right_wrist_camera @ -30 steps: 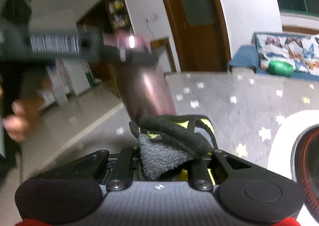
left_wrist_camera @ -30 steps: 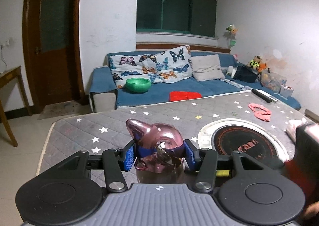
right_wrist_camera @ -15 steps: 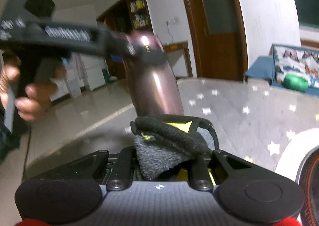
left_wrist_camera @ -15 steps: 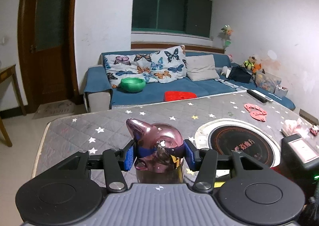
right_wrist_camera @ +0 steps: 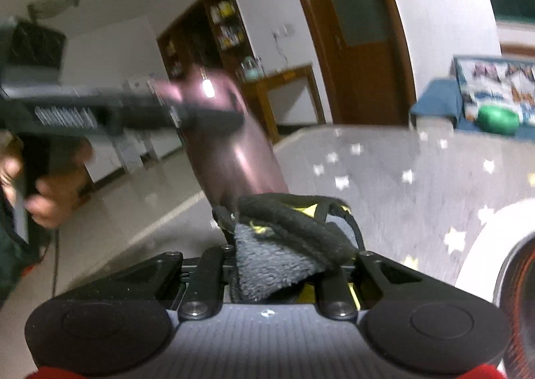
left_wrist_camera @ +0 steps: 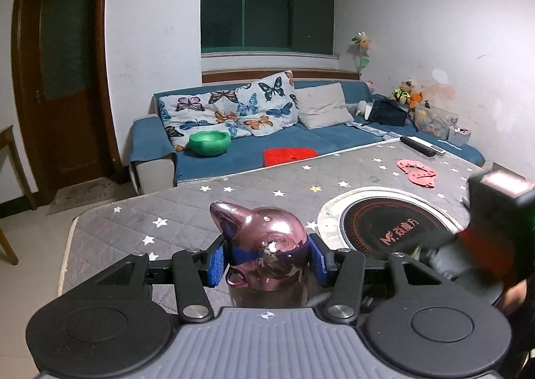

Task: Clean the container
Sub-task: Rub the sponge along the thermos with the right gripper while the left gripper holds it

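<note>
A shiny pink-purple bottle point(left_wrist_camera: 267, 245) with a spouted lid is the container. My left gripper point(left_wrist_camera: 267, 258) is shut on it just under the lid and holds it upright above the grey star-patterned table point(left_wrist_camera: 187, 208). In the right wrist view the bottle point(right_wrist_camera: 234, 151) shows as a tall pink body with the left gripper clamped across its top. My right gripper point(right_wrist_camera: 287, 265) is shut on a dark grey cloth point(right_wrist_camera: 281, 252), which sits against the lower side of the bottle. The right gripper's body shows blurred at the right edge of the left wrist view point(left_wrist_camera: 495, 228).
A round black induction hob point(left_wrist_camera: 391, 231) with a white ring is set in the table to the right. Pink cut-outs point(left_wrist_camera: 416, 171) and a remote point(left_wrist_camera: 421, 145) lie further back. A blue sofa point(left_wrist_camera: 301, 141) with a green bowl point(left_wrist_camera: 210, 143) stands behind.
The right gripper with the cloth has shifted along the bottle's side, and its view is blurred by motion. The left gripper keeps holding the bottle almost still.
</note>
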`<state>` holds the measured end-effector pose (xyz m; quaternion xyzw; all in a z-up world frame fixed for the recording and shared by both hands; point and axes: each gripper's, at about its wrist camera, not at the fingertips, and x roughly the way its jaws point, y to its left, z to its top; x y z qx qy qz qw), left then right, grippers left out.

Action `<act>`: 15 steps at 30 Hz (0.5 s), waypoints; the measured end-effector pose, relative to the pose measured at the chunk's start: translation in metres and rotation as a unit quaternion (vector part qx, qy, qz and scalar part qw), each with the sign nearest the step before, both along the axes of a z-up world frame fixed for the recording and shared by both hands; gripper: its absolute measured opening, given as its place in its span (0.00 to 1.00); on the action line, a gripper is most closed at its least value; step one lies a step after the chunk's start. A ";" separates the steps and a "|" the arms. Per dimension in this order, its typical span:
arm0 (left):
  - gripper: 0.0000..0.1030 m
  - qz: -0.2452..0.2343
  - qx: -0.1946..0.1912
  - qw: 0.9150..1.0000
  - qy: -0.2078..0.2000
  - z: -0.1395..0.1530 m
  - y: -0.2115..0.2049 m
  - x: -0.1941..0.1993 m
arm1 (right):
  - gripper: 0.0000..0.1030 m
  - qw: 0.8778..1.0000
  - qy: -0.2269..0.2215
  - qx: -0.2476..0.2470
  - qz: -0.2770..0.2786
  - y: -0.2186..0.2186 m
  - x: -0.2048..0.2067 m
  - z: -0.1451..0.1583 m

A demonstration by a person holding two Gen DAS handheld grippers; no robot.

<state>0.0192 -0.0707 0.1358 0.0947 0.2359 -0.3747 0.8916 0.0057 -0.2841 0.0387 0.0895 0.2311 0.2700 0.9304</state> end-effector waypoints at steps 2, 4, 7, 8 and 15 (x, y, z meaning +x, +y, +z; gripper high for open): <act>0.52 -0.004 -0.002 1.000 0.002 0.000 0.001 0.003 | 0.16 1.000 -0.027 0.001 0.004 -0.002 -0.005 0.013; 0.52 -0.008 -0.003 1.000 0.003 -0.001 0.001 0.004 | 0.16 0.999 -0.053 0.001 0.007 -0.004 -0.007 0.027; 0.52 -0.007 -0.006 1.000 0.002 -0.001 0.002 0.005 | 0.16 0.997 -0.080 -0.007 0.008 -0.004 -0.011 0.036; 0.52 -0.005 -0.009 1.000 0.005 -0.002 0.003 0.007 | 0.16 0.996 -0.084 -0.009 0.009 -0.003 -0.011 0.035; 0.52 -0.004 -0.013 1.000 0.006 -0.003 0.002 0.010 | 0.16 0.998 -0.047 0.013 0.030 -0.001 -0.015 0.017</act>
